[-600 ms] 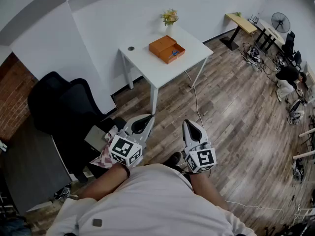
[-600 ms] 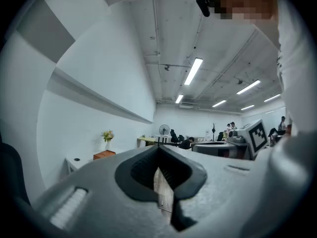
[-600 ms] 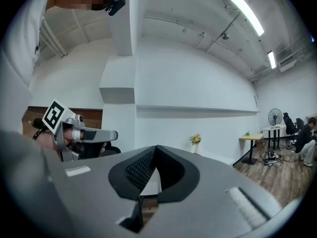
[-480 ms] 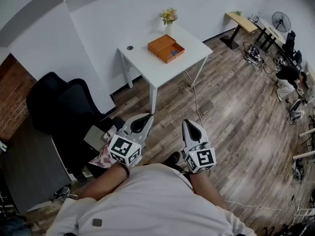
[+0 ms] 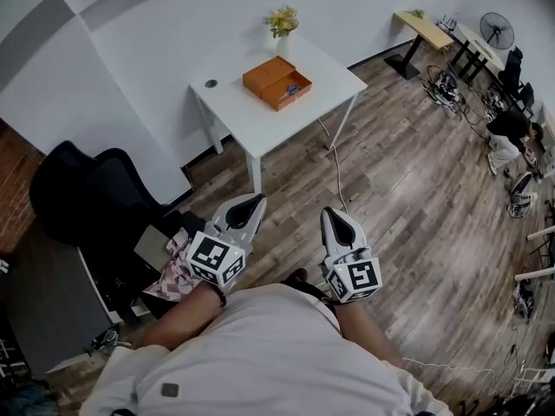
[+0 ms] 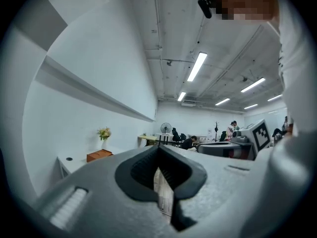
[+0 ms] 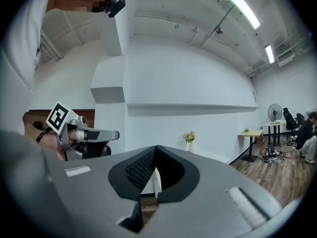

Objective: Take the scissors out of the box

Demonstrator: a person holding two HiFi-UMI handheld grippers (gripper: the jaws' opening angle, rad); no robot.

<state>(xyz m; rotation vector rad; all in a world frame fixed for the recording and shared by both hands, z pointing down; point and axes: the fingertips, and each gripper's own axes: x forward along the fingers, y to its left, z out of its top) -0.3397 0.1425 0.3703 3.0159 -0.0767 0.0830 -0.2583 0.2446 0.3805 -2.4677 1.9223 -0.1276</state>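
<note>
- Your left gripper point(image 5: 253, 200) and right gripper point(image 5: 333, 213) are side by side in front of your chest, level, both pointing toward 12 o'clock across the wood floor point(image 5: 408, 189).
- In the left gripper view your left gripper's point(image 6: 159, 148) jaws are clenched tip to tip, with nothing between them.
- In the right gripper view your right gripper's point(image 7: 156, 148) jaws are likewise pressed together and empty.
- The white table point(image 5: 303, 102) stands at 12 o'clock from both grippers, well apart from them, against the white wall.
- The orange box point(image 5: 276, 82) lies open on the tabletop, toward its far side.
- A small bluish thing point(image 5: 293, 87) lies in the half of the box at 3 o'clock; it is too small to tell whether it is the scissors.
- A vase of yellow flowers point(image 5: 282, 22) stands at 12 o'clock from the box, near the wall.
- A small dark round object point(image 5: 211, 83) sits on the table at 9 o'clock from the box.
- A black office chair point(image 5: 78, 202) stands at 9 o'clock from your left gripper, and a patterned cloth point(image 5: 176, 274) lies just beside that gripper's marker cube point(image 5: 215, 259).
- A cable point(image 5: 335, 159) trails over the floor from under the table toward your right gripper.
- A standing fan point(image 5: 497, 31) is at 2 o'clock, far off.
</note>
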